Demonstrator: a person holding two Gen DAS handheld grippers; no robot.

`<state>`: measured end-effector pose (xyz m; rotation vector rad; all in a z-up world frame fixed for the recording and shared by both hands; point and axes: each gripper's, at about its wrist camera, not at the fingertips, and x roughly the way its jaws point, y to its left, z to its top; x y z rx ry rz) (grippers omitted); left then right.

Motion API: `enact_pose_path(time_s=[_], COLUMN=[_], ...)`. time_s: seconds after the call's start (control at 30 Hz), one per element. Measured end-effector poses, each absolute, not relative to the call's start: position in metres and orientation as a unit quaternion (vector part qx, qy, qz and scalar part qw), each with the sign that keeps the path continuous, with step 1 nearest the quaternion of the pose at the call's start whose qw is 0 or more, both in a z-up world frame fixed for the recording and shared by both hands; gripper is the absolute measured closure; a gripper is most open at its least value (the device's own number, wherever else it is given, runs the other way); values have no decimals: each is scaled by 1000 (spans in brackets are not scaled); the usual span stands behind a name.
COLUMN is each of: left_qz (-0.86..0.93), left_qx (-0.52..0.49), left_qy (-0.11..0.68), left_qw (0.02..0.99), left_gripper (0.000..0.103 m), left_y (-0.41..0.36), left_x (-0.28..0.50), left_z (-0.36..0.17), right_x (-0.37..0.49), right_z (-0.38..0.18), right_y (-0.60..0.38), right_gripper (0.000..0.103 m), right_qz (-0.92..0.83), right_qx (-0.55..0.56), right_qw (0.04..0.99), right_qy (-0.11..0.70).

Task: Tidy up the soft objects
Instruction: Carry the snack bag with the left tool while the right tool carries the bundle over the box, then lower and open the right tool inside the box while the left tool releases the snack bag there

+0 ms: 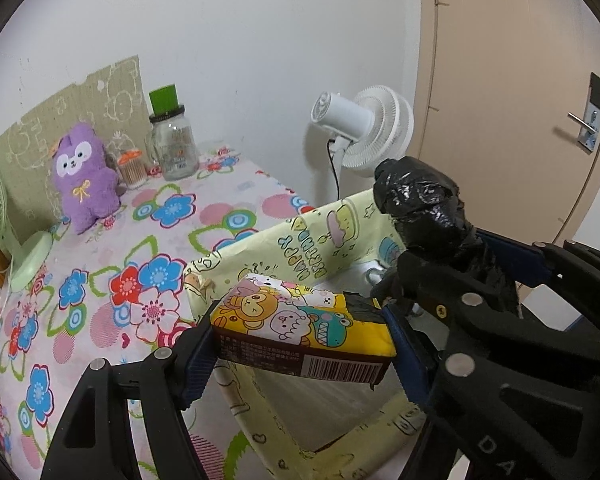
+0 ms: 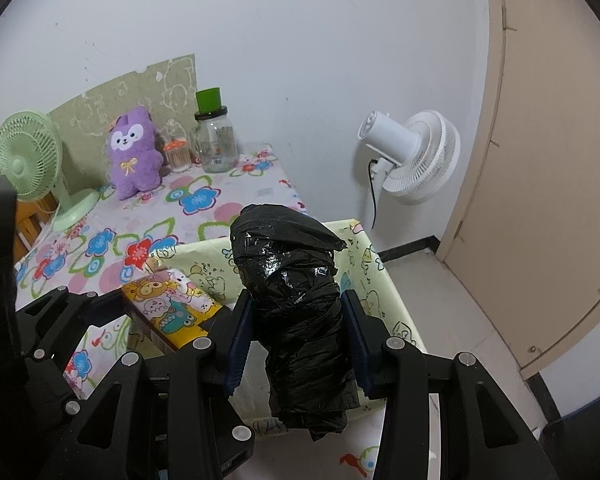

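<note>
The left gripper [image 1: 300, 344] is pinching a tissue pack [image 1: 300, 328] (yellow, printed with cartoon animals, a barcode along its lower edge) between its blue pads, holding it over the open mouth of the pale yellow fabric bin [image 1: 256, 248]. The right gripper [image 2: 298, 336] is clamping a roll of black plastic bags [image 2: 292, 280], which is standing upright between its fingers, also above the bin [image 2: 384, 288] and just to the right of the tissue pack [image 2: 172, 300]. In the left wrist view the roll [image 1: 424, 204] is rising above the bin's far rim.

The bin is sitting against the near edge of the floral tablecloth [image 1: 100, 292]. Beyond the bin, by the wall, a purple plush toy [image 1: 86, 178] is sitting upright, with a glass jar [image 1: 176, 148] and a small container of cotton swabs [image 1: 132, 168] beside it. A green desk fan [image 2: 32, 160] is standing left of the plush [image 2: 134, 152], and a white fan [image 2: 416, 156] is standing past the bin's right side.
</note>
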<state>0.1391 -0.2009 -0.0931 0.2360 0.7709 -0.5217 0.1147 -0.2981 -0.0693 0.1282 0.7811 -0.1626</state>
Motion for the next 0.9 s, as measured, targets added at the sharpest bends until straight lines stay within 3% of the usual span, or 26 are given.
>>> enact_pose_path(time_s=[0.33,0.57,0.9], left_qz=[-262,-256,-238], left_qx=[120,134,137], left_qy=[373,368,365], left_qw=[882,884,890], left_gripper=[16,16,12], left_y=[-197,-192,-178], left_x=[140,135,126], left_z=[-96,-98,-93], right_x=[132,136,131], right_z=[-85,-90,-86], right_y=[-292,-284,-271], right_gripper=[55,38,29], right_qz=[-64,-57,-38], right_qx=[78,74,75], right_qw=[910,907,909], right_qy=[401,410,408])
